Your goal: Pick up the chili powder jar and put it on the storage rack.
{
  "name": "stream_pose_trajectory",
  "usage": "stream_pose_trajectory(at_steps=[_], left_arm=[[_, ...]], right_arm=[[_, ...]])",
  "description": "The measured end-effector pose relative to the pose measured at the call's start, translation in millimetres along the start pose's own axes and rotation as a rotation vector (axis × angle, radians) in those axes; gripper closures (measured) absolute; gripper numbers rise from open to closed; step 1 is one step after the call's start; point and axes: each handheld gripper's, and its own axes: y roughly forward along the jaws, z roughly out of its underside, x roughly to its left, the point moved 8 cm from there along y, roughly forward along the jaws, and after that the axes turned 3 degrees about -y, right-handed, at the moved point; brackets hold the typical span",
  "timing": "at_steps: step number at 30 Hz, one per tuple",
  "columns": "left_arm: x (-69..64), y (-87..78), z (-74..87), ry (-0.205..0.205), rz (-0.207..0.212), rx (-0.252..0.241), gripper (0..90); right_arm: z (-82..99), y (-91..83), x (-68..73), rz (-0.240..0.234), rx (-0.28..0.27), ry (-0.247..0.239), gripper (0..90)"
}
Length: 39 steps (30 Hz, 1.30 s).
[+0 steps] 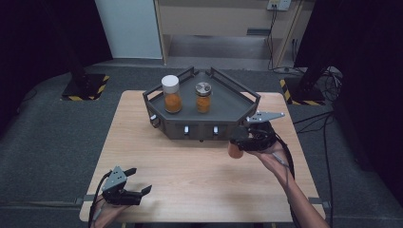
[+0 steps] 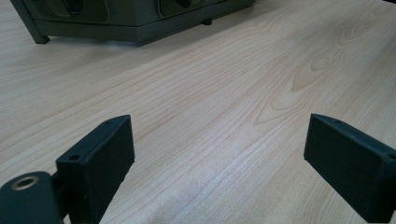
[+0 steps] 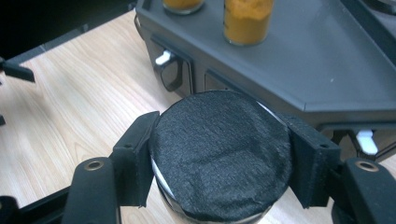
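The black-capped jar (image 3: 219,163), orange powder showing below its cap in the high view, is clamped at the lid in the right claw (image 1: 236,142) and held above the surface (image 1: 190,175) just in front of the dark tray (image 1: 233,114). Going left to right, the left claw (image 1: 135,183) rests spread apart with nothing between its pads near the surface's front-left corner, then the white-lidded jar (image 1: 171,94) and the metal-lidded jar (image 1: 203,97) stand on the tray, so this third jar probably still needs setting beside them. The right gripper view shows the grip on the fabric-like cap; the high view shows the whole layout.
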Motion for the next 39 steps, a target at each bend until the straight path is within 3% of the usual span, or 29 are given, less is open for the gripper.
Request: stream_pose_trajectory(at_steps=[25, 39], left_arm=[[0.4, -0.4, 0.4, -0.006, -0.002, -0.002, 7.7], [0.7, -1.0, 0.7, -0.011, -0.006, -0.002, 7.7]], right_arm=[[-61.1, 4.6, -11.1, 0.061, -0.017, -0.015, 34.8], [-83.0, 18.5, -28.5, 0.115, -0.021, 0.019, 34.8]])
